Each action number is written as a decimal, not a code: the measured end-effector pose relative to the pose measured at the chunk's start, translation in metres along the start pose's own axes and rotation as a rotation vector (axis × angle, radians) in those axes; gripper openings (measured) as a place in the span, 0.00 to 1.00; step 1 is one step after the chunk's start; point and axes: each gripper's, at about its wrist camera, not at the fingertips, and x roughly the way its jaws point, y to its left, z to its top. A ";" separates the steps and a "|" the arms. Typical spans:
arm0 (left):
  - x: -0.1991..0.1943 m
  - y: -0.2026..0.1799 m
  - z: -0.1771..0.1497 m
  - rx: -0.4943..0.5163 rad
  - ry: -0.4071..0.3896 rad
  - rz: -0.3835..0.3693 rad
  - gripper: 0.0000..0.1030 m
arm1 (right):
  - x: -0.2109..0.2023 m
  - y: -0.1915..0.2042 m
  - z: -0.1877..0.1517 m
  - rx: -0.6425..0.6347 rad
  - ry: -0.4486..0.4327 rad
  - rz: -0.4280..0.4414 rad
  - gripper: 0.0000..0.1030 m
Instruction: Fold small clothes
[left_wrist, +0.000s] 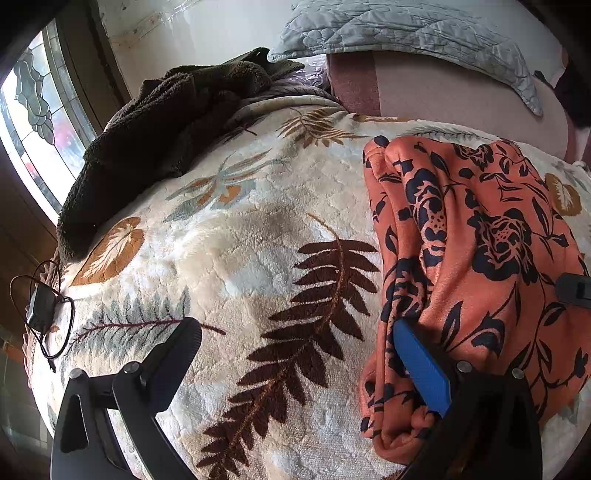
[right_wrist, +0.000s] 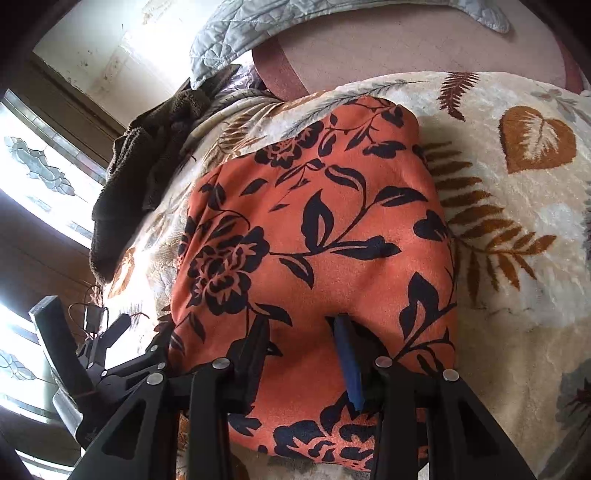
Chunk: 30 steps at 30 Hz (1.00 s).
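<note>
An orange garment with a black flower print (left_wrist: 480, 240) lies folded in a thick pad on the cream leaf-print blanket (left_wrist: 258, 240). My left gripper (left_wrist: 295, 354) is wide open; its right finger with the blue pad (left_wrist: 421, 373) rests on the garment's left folded edge, its left finger (left_wrist: 173, 365) is over bare blanket. In the right wrist view the garment (right_wrist: 314, 229) fills the middle. My right gripper (right_wrist: 303, 336) is open, both fingers resting on top of the garment's near part. The left gripper (right_wrist: 110, 347) shows at its lower left.
A dark brown fleecy cloth (left_wrist: 147, 140) lies heaped at the blanket's far left. A grey quilted cover (left_wrist: 406, 33) and a pink surface (left_wrist: 461, 96) lie behind. A black charger with cable (left_wrist: 40, 310) sits at the left edge. A window (left_wrist: 37, 122) is at left.
</note>
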 end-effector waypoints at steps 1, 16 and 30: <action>-0.001 0.000 0.000 -0.001 -0.002 -0.002 1.00 | -0.004 -0.001 0.001 0.002 -0.002 0.015 0.39; 0.001 0.009 0.005 -0.045 0.020 -0.066 1.00 | -0.010 -0.033 0.003 0.101 0.041 0.075 0.54; -0.003 0.018 0.017 -0.142 -0.005 -0.196 1.00 | -0.034 -0.050 0.016 0.161 -0.016 0.206 0.54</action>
